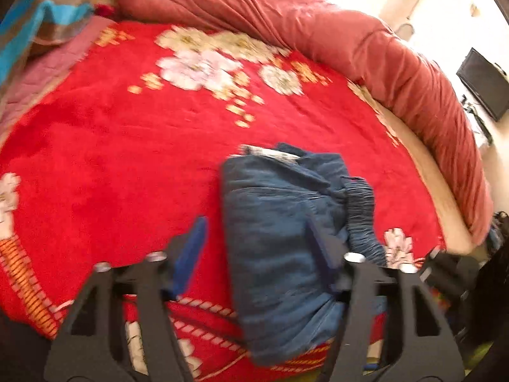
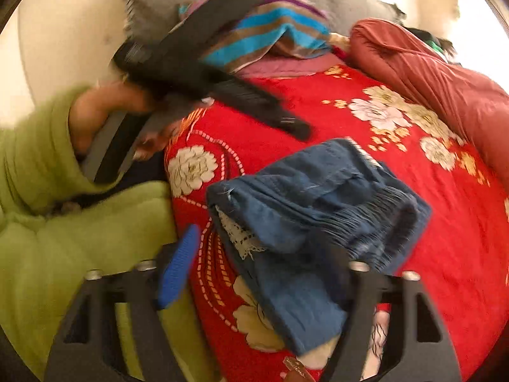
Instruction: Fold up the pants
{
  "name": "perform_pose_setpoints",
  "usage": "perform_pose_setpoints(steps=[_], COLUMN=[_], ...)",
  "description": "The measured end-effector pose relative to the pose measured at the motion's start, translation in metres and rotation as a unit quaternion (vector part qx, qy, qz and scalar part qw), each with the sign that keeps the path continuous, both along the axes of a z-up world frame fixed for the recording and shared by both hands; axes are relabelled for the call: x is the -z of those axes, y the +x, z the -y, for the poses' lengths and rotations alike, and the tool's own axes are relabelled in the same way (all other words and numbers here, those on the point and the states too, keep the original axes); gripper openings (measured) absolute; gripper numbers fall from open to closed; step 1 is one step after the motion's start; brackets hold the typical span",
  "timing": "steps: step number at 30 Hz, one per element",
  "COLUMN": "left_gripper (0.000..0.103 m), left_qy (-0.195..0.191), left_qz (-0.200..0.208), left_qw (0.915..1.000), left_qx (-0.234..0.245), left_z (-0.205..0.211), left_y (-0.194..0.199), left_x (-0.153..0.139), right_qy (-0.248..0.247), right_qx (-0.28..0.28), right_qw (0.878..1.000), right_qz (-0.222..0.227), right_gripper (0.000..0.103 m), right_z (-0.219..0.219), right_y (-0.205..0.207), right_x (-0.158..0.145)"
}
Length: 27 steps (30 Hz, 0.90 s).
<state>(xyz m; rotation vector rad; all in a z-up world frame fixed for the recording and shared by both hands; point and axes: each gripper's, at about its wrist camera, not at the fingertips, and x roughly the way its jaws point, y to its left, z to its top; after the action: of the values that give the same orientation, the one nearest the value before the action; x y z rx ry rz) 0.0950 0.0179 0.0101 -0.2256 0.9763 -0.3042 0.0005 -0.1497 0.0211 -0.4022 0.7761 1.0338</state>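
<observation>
Red bedspread (image 1: 127, 159), folded pants (image 1: 280, 222), seemingly unheld

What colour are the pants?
Dark denim blue pants, folded on the red floral blanket; clearest in the left wrist view.

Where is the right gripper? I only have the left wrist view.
Observer: The right gripper hangs over the folded pants, jaws wide open, gripping nothing.
Operator: Is the fold tidy on that side?
Observer: No. A white lace lining pokes out at the edge facing the person.
Operator: Anything close by?
Observer: The person's green sleeve, just off the red blanket.
</observation>
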Motion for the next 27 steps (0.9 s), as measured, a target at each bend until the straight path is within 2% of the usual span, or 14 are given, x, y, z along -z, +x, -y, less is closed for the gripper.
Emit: perform_pose_setpoints(steps=[7,9,10,11,13,15,17,20,27], left_gripper=[0.045,0.045,0.045,0.045,0.046,0.047,0.049,0.052,0.058], left_qy=[0.022,0.033,0.036,0.037,0.04,0.044,0.044,0.047,0.051], left_qz=[-0.025,-0.028,-0.029,-0.029,-0.028,-0.022,-0.018,-0.011,-0.002], left_qw=[0.9992,0.9989,0.9987,0.9987,0.9987,0.9986,0.9987,0.9987,0.9985], left_qx=[0.021,0.021,0.019,0.018,0.017,0.019,0.019,0.019,0.019], left_z=[0.023,0.024,0.025,0.024,0.024,0.024,0.025,0.027,0.027], left_y=[0.017,0.018,0.018,0.018,0.017,0.015,0.016,0.014,0.006], left_x=[0.024,0.03,0.033,0.035,0.038,0.038,0.038,0.038,0.036], right_qy=[-0.034,-0.043,-0.046,-0.046,-0.035,-0.028,-0.041,-0.047,-0.033], right_qx=[-0.029,-0.042,-0.051,-0.061,-0.074,-0.093,-0.099,-0.081,-0.065], right_qw=[0.999,0.998,0.997,0.997,0.997,0.995,0.994,0.996,0.997], right_qz=[0.027,0.036,0.036,0.029,0.007,0.002,0.012,-0.008,-0.029], right_gripper=[0.049,0.036,0.023,0.016,0.009,0.009,0.009,0.009,0.012], right_z=[-0.032,-0.039,-0.042,-0.043,-0.04,-0.032,-0.029,-0.029,-0.028], right_y=[0.011,0.013,0.014,0.014,0.012,0.001,-0.008,-0.003,0.0], right_x=[0.015,0.022,0.026,0.03,0.029,0.024,0.029,0.043,0.044])
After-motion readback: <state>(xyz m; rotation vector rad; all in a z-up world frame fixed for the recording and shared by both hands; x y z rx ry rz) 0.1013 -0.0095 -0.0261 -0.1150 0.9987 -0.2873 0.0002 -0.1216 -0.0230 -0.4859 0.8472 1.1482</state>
